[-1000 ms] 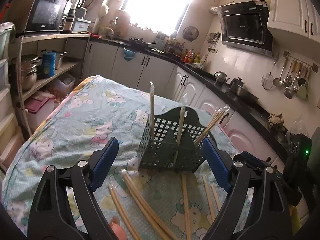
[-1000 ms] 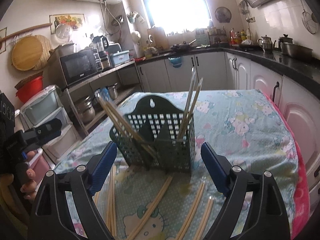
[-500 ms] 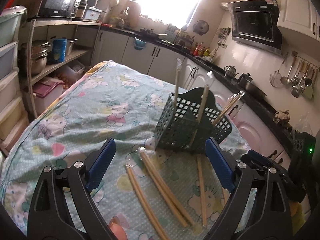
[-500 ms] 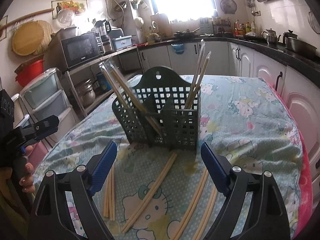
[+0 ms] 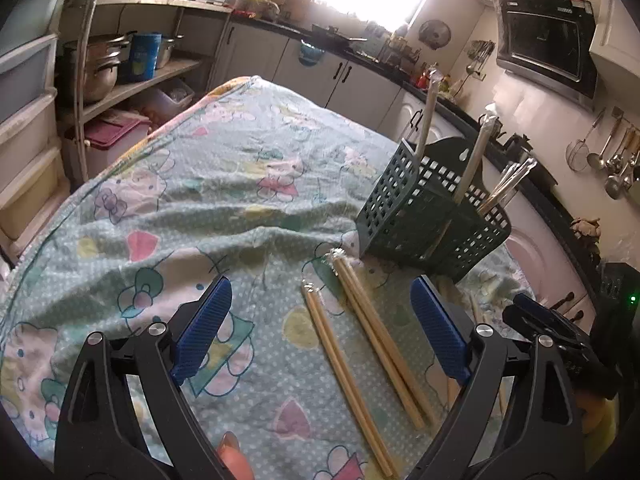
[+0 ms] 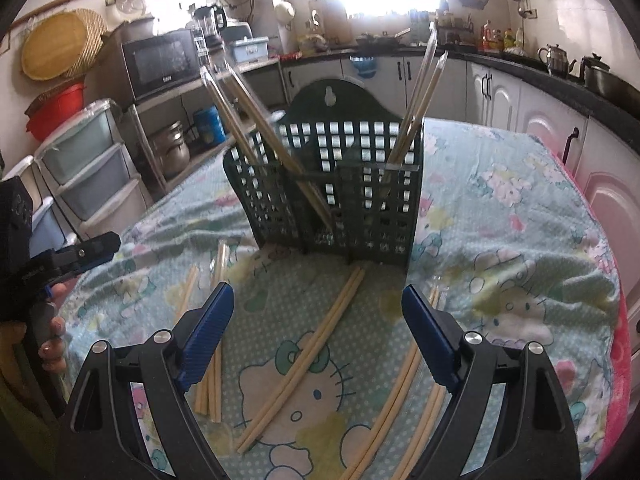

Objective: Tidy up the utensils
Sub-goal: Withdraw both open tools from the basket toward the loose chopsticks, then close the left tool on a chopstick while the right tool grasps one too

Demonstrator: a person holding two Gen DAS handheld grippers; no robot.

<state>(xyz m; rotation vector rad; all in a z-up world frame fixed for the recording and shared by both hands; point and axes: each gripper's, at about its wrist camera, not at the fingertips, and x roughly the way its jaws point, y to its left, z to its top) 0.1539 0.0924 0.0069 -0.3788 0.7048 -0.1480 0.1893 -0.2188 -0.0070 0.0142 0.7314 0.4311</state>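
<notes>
Now the loose chopsticks (image 5: 372, 344) lie flat on the tablecloth (image 5: 168, 208) just short of the green holder (image 5: 432, 216), running lengthwise away between the wide, empty fingers of the left gripper (image 5: 320, 336), the nearer one. Right gripper (image 6: 316, 336), also wide and empty, faces its own pairs. Compared with a second ago, the left view has pulled back and swung left, putting the holder off to the right
</notes>
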